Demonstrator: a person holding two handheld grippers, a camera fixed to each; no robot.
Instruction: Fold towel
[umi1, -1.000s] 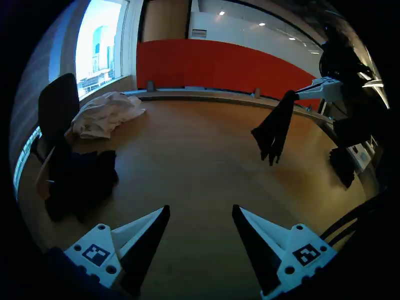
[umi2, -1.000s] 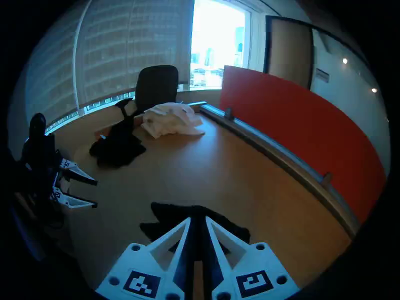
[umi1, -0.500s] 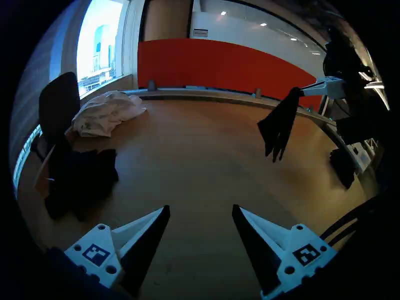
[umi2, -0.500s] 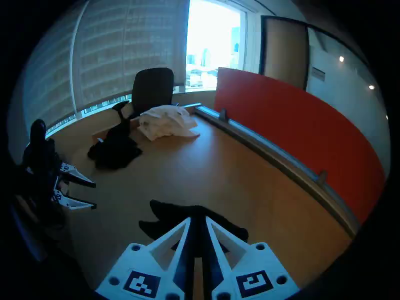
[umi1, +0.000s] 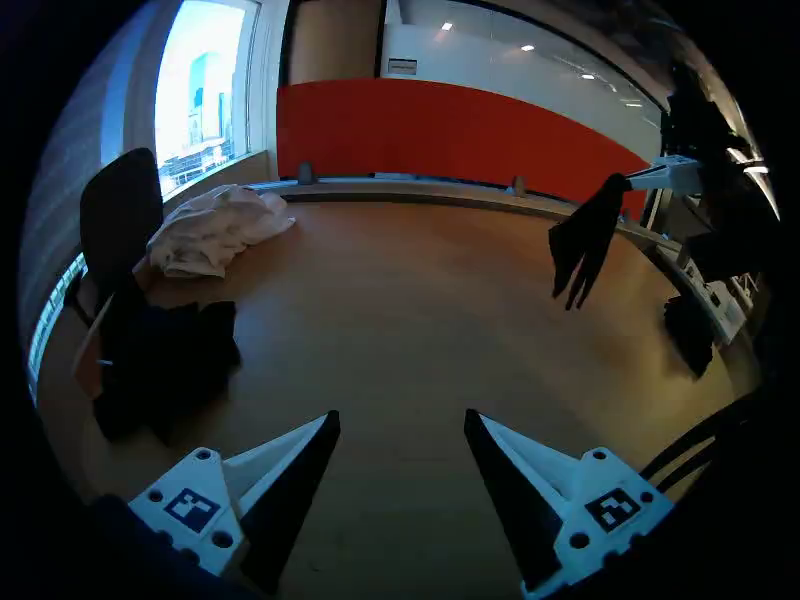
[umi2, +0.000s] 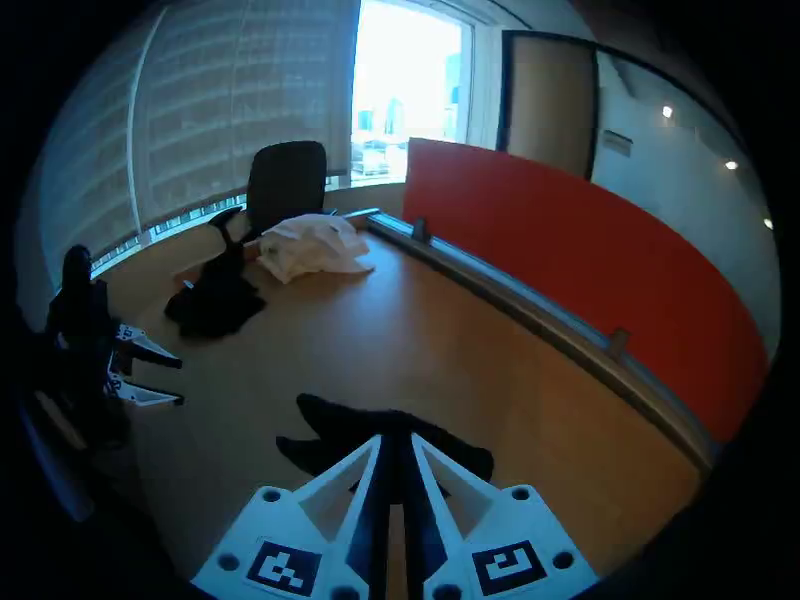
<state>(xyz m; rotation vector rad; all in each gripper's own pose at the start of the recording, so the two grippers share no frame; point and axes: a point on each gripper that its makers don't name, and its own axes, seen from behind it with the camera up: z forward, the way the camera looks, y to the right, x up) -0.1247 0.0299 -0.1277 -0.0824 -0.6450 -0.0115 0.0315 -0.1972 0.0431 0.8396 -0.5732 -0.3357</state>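
The right gripper (umi2: 396, 442) pinches a black towel (umi1: 582, 235) — it dangles above the wooden table (umi1: 400, 290); the left gripper (umi1: 401, 425) sits wide open.

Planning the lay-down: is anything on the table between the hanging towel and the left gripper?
Nothing visible. The towel hangs from the right gripper; bare table runs from it to the left gripper. The white cloth and dark pile lie aside, by the chair.

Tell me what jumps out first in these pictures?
A black towel dangles in mid-air, pinched by the right gripper, above a wide wooden table. Behind the table runs a bright red screen, and a white heap of cloth lies at its far corner by the window.
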